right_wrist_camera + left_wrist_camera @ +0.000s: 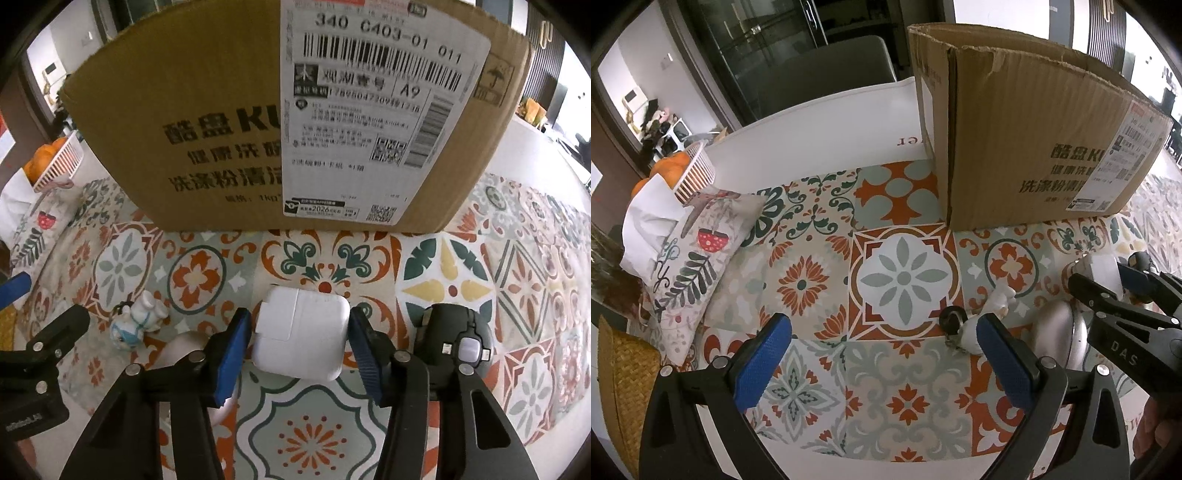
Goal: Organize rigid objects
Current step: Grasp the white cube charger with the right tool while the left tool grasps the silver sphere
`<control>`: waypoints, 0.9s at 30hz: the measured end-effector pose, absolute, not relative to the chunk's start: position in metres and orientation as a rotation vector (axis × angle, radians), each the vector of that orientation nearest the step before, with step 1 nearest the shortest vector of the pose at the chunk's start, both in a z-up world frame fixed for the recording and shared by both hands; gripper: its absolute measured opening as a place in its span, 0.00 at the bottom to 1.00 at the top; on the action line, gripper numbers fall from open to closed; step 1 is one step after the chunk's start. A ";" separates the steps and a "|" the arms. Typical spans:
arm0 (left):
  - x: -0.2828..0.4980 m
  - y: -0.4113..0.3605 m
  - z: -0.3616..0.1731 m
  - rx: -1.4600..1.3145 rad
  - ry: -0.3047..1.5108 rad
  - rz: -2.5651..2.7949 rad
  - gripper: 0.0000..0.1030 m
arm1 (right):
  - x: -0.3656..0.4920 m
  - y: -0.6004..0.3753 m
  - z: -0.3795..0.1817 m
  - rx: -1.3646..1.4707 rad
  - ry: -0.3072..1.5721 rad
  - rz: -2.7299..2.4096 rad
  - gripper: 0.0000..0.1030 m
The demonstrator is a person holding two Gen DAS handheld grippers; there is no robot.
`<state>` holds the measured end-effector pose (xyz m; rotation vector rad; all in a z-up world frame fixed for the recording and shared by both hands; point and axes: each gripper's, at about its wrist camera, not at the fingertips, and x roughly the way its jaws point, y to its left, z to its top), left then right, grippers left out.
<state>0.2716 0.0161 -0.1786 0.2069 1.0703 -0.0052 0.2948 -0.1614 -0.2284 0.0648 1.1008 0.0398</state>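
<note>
Two grippers | my right gripper [300, 341] fingers bracket white charger [301, 338], grip unclear | left gripper [884, 363] spread, empty | risk: smooth charger slips sideways before cardboard box [221, 122].

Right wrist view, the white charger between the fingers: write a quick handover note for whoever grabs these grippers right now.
Right claw: closed around the white charger, pads on both its sides; whether it is lifted off the tablecloth is unclear.
Left claw: open, empty, hovering over the cloth.
Still on the cloth: small white figurine with its keyring, silver dome-shaped thing, black gadget right of the charger.
Cardboard box stands just behind them; its inside is not visible.
Done: charger gripped. Left: probably move the charger, then the other items.
</note>
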 end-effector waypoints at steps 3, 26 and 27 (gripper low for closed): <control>0.272 0.016 -0.180 0.213 1.071 -0.002 0.99 | 0.296 -0.160 -0.234 0.068 1.108 0.035 0.49; 0.235 -0.011 -0.155 0.157 1.049 -0.200 0.97 | 0.236 -0.185 -0.186 0.105 1.007 0.003 0.48; 0.233 -0.015 -0.156 0.154 1.056 -0.214 0.96 | 0.232 -0.188 -0.184 0.110 1.010 0.000 0.48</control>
